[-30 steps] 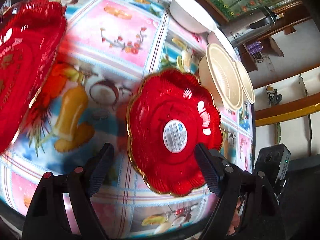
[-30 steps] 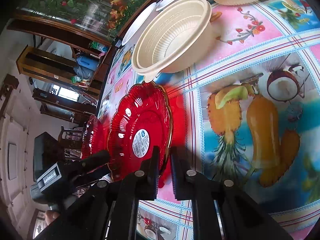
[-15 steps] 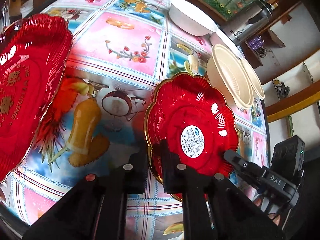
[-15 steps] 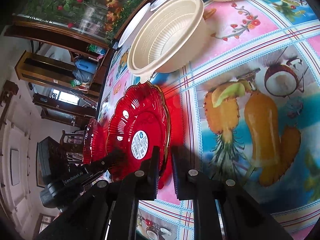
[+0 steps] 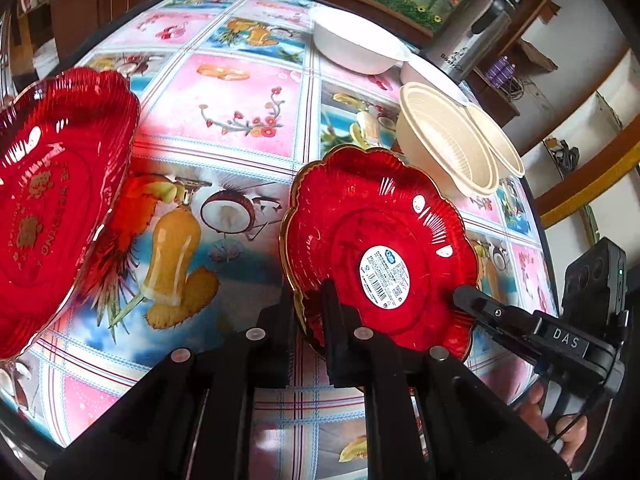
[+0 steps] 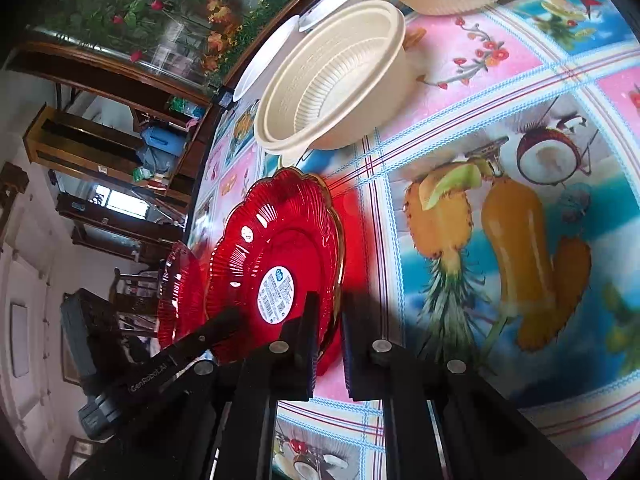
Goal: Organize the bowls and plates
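While both grippers pinch the same small red plate, the step in hand looks like lifting or shifting it for stacking. Farthest to that plate's left, a large red tray with gold lettering sits at the counter's edge, well apart from it. Next comes the left gripper, its jaws pressed onto the plate's near-left rim, one finger under and one over. The plate itself lies near the counter's front edge, label up, on the fruit-print cloth. On its right rim the right gripper is likewise clamped on the gold edge. Beyond the plate, just beside its far rim, stand the nested cream bowls; a white bowl sits farther back, and a steel flask behind that.

My judgement: the next move calls for raising both hands together, keeping the plate level, and carrying it left toward the tray without twisting the rim.
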The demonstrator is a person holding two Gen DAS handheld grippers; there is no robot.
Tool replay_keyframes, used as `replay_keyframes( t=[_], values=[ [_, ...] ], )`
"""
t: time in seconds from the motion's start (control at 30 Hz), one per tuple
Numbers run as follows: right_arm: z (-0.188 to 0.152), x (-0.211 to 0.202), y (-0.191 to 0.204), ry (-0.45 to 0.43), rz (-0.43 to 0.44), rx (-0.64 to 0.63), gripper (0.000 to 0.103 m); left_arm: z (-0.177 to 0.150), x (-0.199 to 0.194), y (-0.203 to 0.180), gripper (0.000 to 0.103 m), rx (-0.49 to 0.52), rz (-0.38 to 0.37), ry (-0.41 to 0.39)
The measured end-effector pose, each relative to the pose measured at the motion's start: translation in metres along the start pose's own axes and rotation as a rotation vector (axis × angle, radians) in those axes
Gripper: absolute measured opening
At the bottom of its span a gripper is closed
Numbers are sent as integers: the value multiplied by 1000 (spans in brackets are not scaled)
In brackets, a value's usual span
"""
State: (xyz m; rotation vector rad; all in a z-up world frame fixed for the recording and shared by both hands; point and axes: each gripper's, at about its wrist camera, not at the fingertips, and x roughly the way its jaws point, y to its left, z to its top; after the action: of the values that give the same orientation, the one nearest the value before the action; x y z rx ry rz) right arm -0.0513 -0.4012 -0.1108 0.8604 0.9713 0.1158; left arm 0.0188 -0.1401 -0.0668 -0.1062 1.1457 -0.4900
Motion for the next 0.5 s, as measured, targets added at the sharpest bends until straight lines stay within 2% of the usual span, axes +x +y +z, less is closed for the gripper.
replay_keyframes(
  t=[0.3, 0.5],
  values=[
    [-11, -14, 16, -35, -32, -48, 10, -5, -25, -7, 10, 72, 18, -67],
    [-18, -23, 52, -60, -50, -137, 10, -7, -66, 7, 11, 86, 37, -166]
  ],
)
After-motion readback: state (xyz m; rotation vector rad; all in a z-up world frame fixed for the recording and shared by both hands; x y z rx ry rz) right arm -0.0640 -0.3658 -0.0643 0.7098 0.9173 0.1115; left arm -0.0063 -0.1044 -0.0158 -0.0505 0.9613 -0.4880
